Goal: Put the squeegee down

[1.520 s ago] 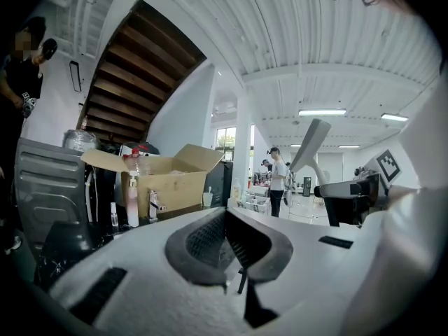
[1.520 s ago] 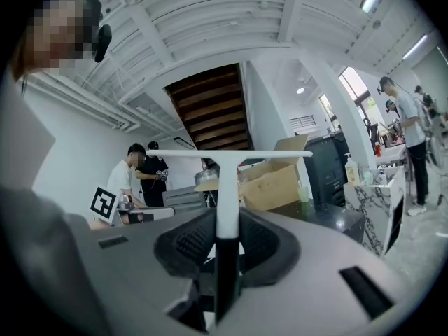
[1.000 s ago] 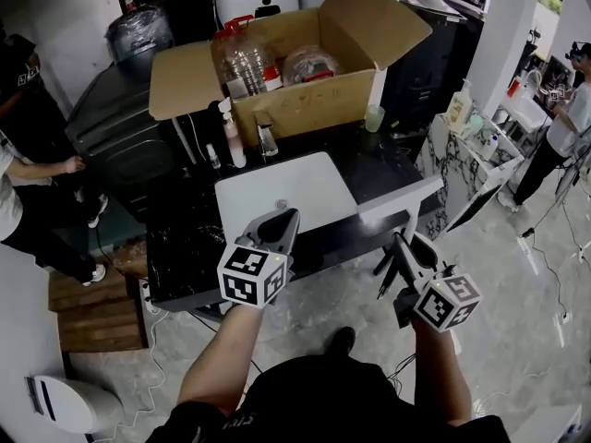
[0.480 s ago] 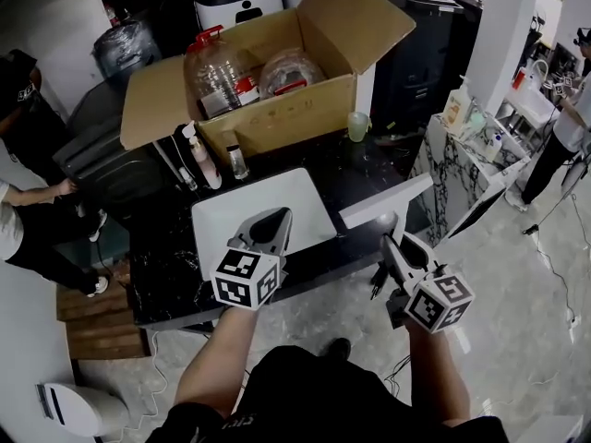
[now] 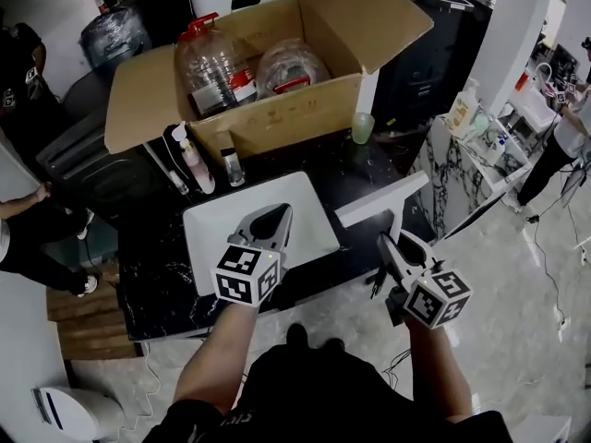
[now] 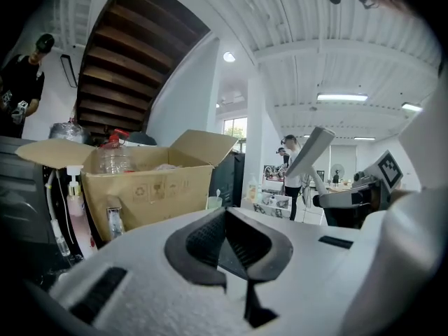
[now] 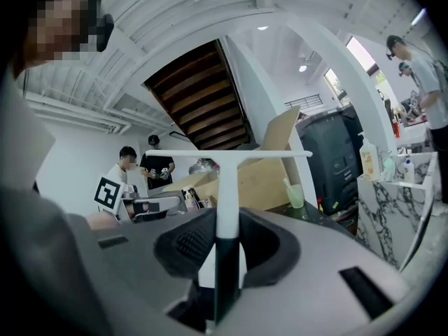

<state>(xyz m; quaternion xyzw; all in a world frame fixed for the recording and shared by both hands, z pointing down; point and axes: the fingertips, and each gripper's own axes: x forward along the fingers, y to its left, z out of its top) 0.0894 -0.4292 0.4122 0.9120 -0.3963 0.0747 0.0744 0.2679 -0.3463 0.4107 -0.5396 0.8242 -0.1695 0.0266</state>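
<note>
Squeegee first: a white T-shaped squeegee [image 5: 380, 201] with a dark handle and a long white blade, pinched by its handle in my right claw [image 5: 394, 250]. The jaws are pressed on either side of the handle. Its stem [image 7: 228, 194] runs straight out along those jaws, and the blade sits crosswise at the far end, level.

Against the black marble-veined counter [image 5: 166, 275], the blade hangs above the near right corner, not touching it as far as I can tell. The bare stone lies ahead of the claw and below it, so I judge the put-down to be a forward-and-down move for the right hand alone.

My left claw [image 5: 268, 224] is pressed together on nothing and hovers over the counter's white rectangular basin [image 5: 208, 233], beside the squeegee and clear of its blade.
</note>
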